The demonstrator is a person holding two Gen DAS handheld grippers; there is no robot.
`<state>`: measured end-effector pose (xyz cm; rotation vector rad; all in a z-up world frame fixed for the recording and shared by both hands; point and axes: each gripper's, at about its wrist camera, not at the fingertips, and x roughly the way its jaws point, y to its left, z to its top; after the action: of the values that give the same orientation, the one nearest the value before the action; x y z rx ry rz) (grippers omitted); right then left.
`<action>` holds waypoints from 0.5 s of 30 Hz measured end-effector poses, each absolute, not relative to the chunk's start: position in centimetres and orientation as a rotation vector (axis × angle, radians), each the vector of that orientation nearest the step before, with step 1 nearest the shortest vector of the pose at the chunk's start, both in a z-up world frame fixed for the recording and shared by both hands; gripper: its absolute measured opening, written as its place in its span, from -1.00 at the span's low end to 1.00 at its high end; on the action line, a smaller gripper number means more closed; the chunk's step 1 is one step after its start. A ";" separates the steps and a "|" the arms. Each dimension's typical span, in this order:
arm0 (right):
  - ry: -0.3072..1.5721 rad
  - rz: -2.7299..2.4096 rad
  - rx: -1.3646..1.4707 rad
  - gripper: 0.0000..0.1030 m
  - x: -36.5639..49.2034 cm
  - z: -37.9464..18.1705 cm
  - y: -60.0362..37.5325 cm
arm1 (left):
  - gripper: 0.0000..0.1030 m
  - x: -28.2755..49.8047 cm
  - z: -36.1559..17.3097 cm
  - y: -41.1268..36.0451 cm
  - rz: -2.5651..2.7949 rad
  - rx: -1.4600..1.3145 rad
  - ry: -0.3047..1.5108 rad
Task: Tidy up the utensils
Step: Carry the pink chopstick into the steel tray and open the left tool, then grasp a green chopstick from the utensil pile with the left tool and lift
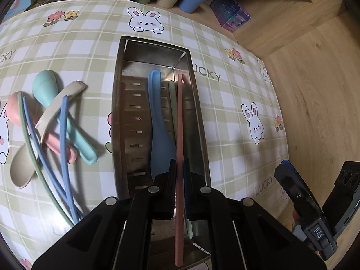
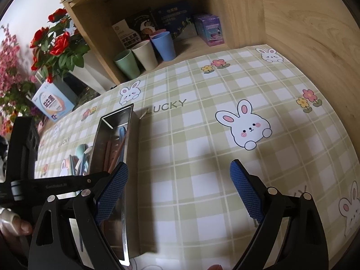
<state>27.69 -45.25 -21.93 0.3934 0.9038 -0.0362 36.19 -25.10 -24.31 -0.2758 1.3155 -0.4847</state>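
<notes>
A long steel tray (image 1: pixel 198 103) lies on the checked tablecloth; it also shows in the right wrist view (image 2: pixel 129 139). In it lie a blue spoon (image 1: pixel 158 123) and a green chopstick (image 1: pixel 172 103). My left gripper (image 1: pixel 179 168) is shut on a pink chopstick (image 1: pixel 179 121) that lies lengthwise over the tray's right side. Left of the tray is a pile of utensils (image 1: pixel 51 126): teal, pink and beige spoons, with blue and green chopsticks. My right gripper (image 2: pixel 177 186) is open and empty above the cloth, right of the tray.
Green, beige and blue cups (image 2: pixel 146 54) stand at the back under a wooden shelf, with boxes (image 2: pixel 208 29) behind. A wooden wall (image 1: pixel 315 90) borders the cloth on the right. Flowers (image 2: pixel 56 45) stand at far left.
</notes>
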 end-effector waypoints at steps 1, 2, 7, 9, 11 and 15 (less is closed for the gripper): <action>0.907 -0.040 0.393 0.72 27.7 -22.0 -45.3 | -0.89 36.2 -24.5 -25.3 -0.493 -0.271 1.319; 0.909 -0.042 0.394 0.72 27.6 -22.0 -45.3 | -0.89 36.2 -24.6 -25.5 -0.502 -0.270 1.324; 0.913 -0.043 0.398 0.72 27.5 -21.8 -45.1 | -0.89 35.9 -24.8 -26.2 -0.541 -0.254 1.340; 0.911 -0.043 0.398 0.72 27.4 -21.6 -44.9 | -0.89 35.8 -24.7 -26.3 -0.550 -0.248 1.335; 0.911 -0.043 0.401 0.72 27.3 -21.4 -44.7 | -0.89 35.6 -24.2 -26.0 -0.556 -0.238 1.319; 0.912 -0.036 0.394 0.72 27.0 -21.0 -43.8 | -0.88 35.2 -22.2 -24.7 -0.582 -0.210 1.257</action>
<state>27.02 -43.79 -21.04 0.3937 0.9122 -0.0360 35.23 -24.70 -22.24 -0.2098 1.2570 -0.5823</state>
